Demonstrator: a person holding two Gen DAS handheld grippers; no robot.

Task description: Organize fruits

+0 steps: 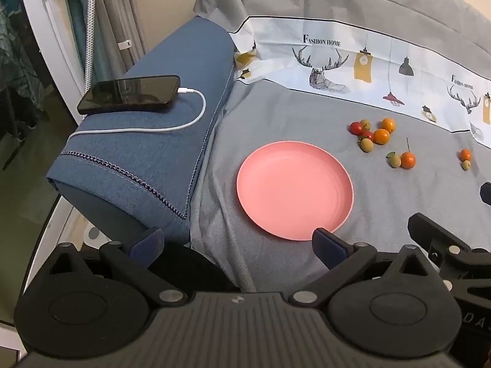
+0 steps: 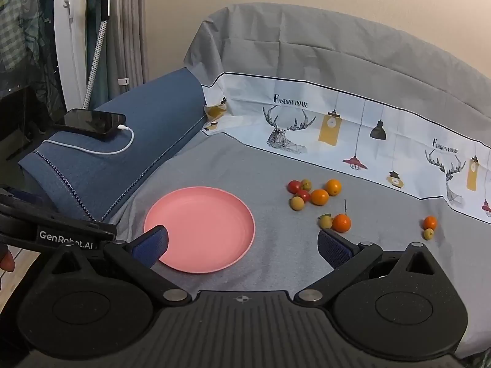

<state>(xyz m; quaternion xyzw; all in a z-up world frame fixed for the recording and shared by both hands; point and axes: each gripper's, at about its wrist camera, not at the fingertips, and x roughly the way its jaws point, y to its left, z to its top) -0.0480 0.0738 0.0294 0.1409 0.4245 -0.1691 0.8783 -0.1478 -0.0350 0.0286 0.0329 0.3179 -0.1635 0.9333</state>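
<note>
Both your grippers hang spread and empty, but the right gripper (image 2: 242,245) sits nearer the fruits (image 2: 319,197) scattered on the grey sheet (image 2: 276,159), right of the empty pink plate (image 2: 199,228), while your left gripper (image 1: 237,242) faces the plate.

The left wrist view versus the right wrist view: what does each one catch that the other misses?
Only the left wrist view shows floor beside the blue armrest. Only the right wrist view shows the "GenRobot.AI" label on the left gripper and a fingertip at the edge. Both share the empty pink plate, scattered fruits, the charging phone, and open grippers.
</note>
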